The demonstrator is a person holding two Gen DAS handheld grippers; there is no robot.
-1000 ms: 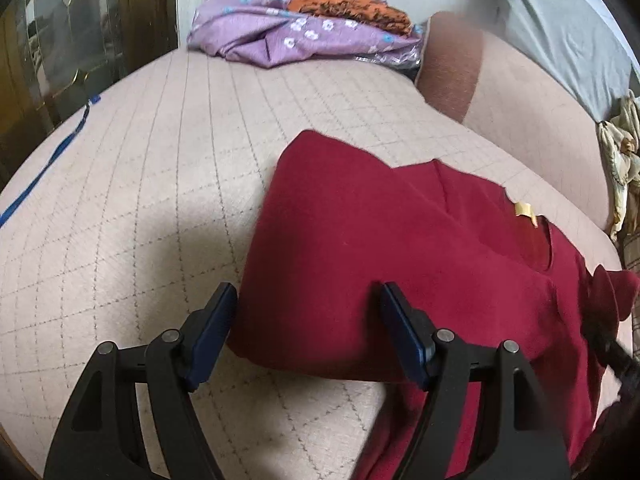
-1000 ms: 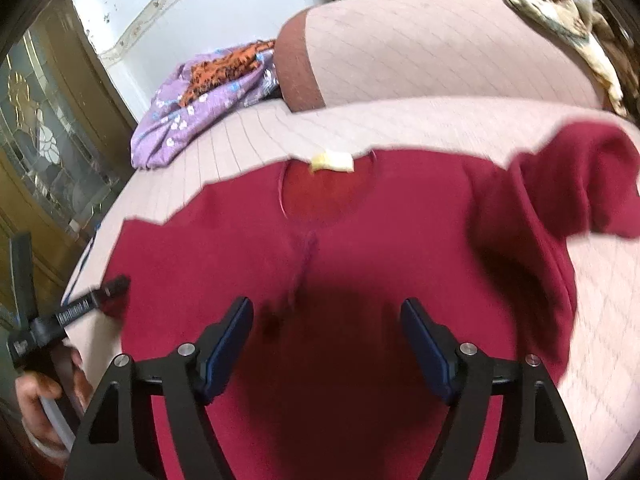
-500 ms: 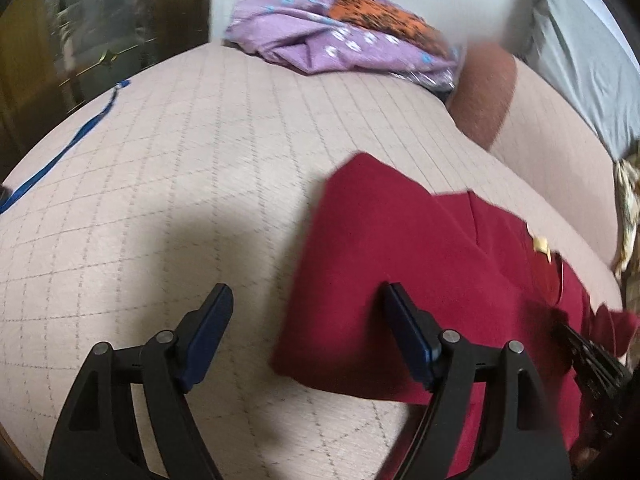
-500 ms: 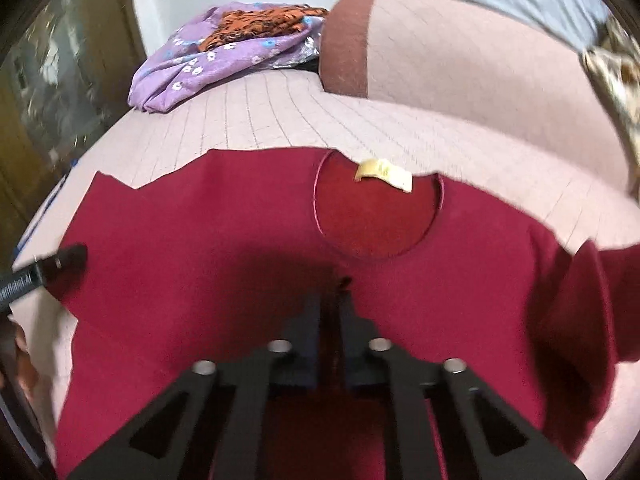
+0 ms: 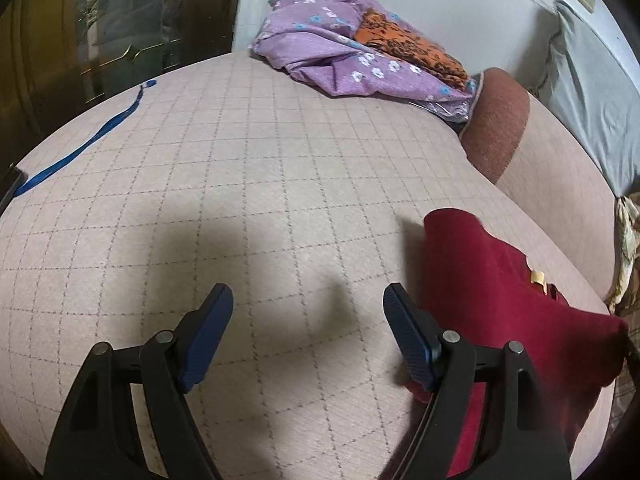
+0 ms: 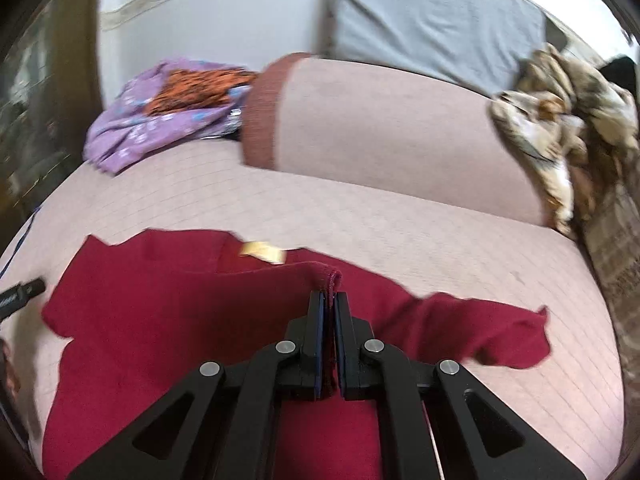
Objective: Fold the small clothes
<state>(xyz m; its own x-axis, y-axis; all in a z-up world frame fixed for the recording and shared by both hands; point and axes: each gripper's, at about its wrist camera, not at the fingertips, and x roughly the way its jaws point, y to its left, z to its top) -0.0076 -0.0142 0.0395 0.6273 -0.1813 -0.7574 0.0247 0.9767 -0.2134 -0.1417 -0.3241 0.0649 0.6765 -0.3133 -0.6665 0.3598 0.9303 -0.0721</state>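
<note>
A dark red shirt [image 6: 160,312] with a yellow neck label [image 6: 262,252] lies on the beige checked sofa seat [image 5: 240,184]. My right gripper [image 6: 328,300] is shut on a fold of the red shirt and lifts that edge above the rest of the cloth. A sleeve [image 6: 500,332] trails to the right. In the left wrist view the shirt [image 5: 500,300] lies at the right. My left gripper [image 5: 308,320] is open and empty over bare sofa, its right finger [image 5: 408,336] next to the shirt's left edge.
A purple flowered cloth [image 5: 340,56] with an orange patterned one on it lies at the back of the seat. A bolster cushion [image 6: 380,128] and a grey pillow [image 6: 432,20] stand behind. A blue strap [image 5: 80,148] lies far left. A beige patterned cloth [image 6: 560,120] is at the right.
My right gripper closed on the shirt's middle and pulled a fold up. My left gripper moved left off the shirt and stays open.
</note>
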